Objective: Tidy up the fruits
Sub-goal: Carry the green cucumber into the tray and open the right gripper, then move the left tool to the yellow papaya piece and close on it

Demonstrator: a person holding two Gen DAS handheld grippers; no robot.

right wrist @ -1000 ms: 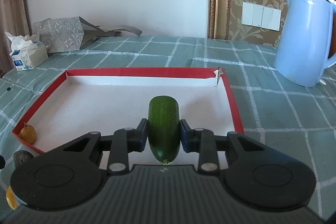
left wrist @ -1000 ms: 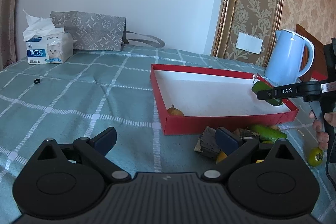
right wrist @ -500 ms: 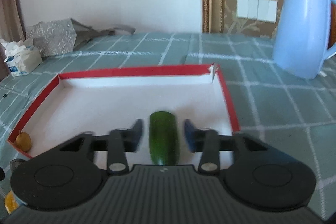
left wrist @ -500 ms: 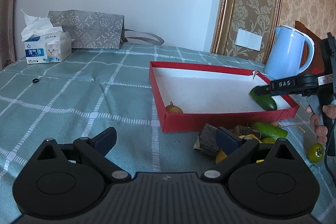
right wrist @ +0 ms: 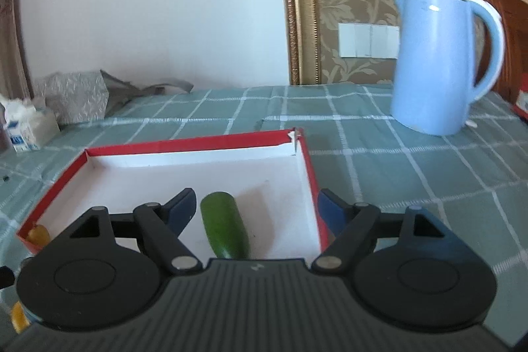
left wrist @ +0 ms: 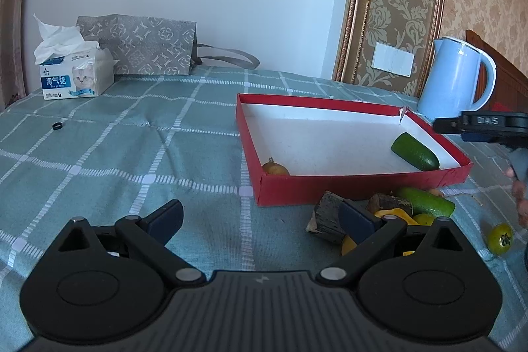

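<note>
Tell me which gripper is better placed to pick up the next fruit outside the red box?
Probably left: the left gripper is open, with the fruit pile right beside its fingertips. The right gripper, jaws opening, hangs over the cucumber inside the red box.

A person's hand (left wrist: 519, 190) is cut off at the frame edge; the tissue box (right wrist: 28, 129) shows blurred.

The right gripper (right wrist: 255, 208) tilts downward, its jaws opening, pads pressing on nothing. The left gripper (left wrist: 260, 216) tilts down too, its 2 jaws spread wide and empty.
</note>
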